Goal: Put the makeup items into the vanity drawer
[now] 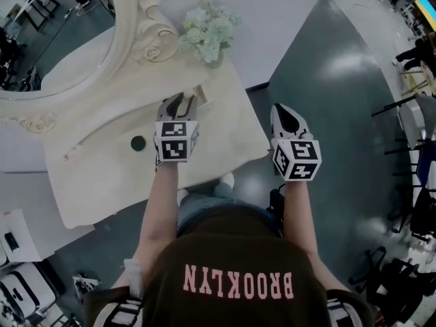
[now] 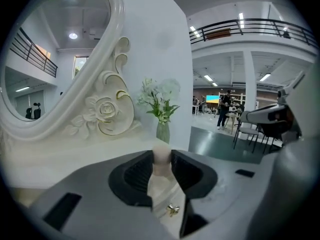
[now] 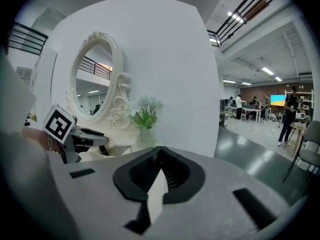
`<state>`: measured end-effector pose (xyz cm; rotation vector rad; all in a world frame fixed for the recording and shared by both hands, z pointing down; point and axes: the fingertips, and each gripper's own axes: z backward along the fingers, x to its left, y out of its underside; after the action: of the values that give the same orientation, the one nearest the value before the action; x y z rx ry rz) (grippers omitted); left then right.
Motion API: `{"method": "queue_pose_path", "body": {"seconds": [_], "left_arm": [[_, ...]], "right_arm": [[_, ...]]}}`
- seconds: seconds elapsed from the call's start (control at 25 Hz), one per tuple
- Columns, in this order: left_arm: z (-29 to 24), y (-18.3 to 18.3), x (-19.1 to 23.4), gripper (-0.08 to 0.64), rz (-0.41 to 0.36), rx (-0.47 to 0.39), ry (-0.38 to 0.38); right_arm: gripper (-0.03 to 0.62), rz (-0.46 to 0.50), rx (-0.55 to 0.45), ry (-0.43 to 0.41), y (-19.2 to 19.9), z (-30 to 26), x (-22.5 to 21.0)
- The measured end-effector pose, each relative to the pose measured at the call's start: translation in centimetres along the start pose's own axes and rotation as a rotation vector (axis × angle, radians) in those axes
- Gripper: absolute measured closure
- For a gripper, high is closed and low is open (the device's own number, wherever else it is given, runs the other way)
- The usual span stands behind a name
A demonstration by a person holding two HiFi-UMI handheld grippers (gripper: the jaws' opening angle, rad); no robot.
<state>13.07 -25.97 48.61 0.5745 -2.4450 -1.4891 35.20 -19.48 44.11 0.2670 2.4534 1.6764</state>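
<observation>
The fingers (image 2: 186, 173) of the left gripper (image 1: 180, 105) pinch a small pale makeup item (image 2: 161, 156) with a rounded top. It is held upright over the cream vanity table (image 1: 102, 189), probably to carry it to the drawer, which I cannot make out. The right gripper (image 3: 160, 166) is empty, fingers pressed together, beyond the table's edge. A dark round item (image 1: 138, 142) lies on the table.

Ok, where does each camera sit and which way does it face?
Head view: on the head, facing down at the vanity table; arms, torso show.
Left gripper view: on the left hand-held gripper, facing mirror and flowers; jaws grip a pale makeup item.
Right gripper view: on the right hand-held gripper, jaws together, facing likewise.
Shared: flowers, all three.
</observation>
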Motion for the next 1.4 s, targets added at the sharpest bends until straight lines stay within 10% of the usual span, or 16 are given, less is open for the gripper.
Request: {"method": "queue_pose_path", "body": {"seconds": [0.6,1.4], "left_arm": [[-2.2,1.4,-2.0,0.38,0.049,0.057,-0.006],[5.6,-0.4,5.6,0.382,0.032,-0.036,-0.082]], "right_arm": [[0.603,-0.021,0.024,0.015,1.7,0.4,-3.0],[0.603,-0.012,-0.028,-0.019,-1.3,0.9,5.2]]}}
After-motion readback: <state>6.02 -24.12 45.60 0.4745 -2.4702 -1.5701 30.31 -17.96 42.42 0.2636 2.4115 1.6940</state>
